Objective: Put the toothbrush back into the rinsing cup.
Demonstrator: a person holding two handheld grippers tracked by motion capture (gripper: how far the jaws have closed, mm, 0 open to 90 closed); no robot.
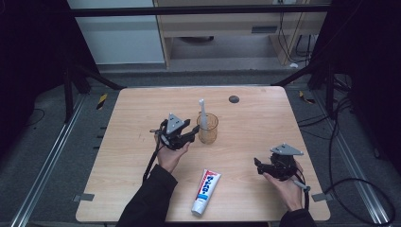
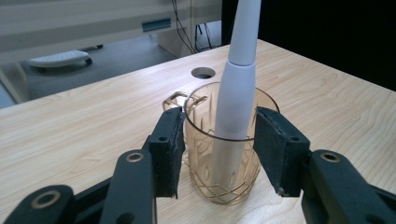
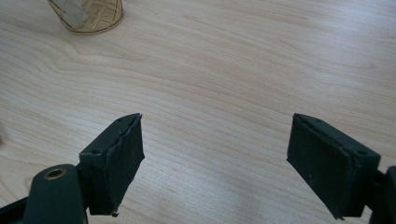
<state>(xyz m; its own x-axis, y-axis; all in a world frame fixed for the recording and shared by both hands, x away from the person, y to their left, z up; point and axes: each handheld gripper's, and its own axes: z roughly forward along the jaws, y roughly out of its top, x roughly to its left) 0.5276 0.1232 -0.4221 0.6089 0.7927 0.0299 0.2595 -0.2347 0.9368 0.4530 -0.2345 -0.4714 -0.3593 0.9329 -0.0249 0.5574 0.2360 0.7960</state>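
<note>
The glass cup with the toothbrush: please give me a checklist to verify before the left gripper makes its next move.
1. Glass cup upright on the table: ok.
2. Toothbrush standing inside the cup, leaning on its rim: ok.
3. Left gripper jaws apart on both sides of the cup; right pad clear, left pad contact: cannot tell.
4. Right gripper open over bare wood, nothing between its jaws: ok.
5. Toothpaste tube lying flat near the table's front edge, away from both grippers: ok.
</note>
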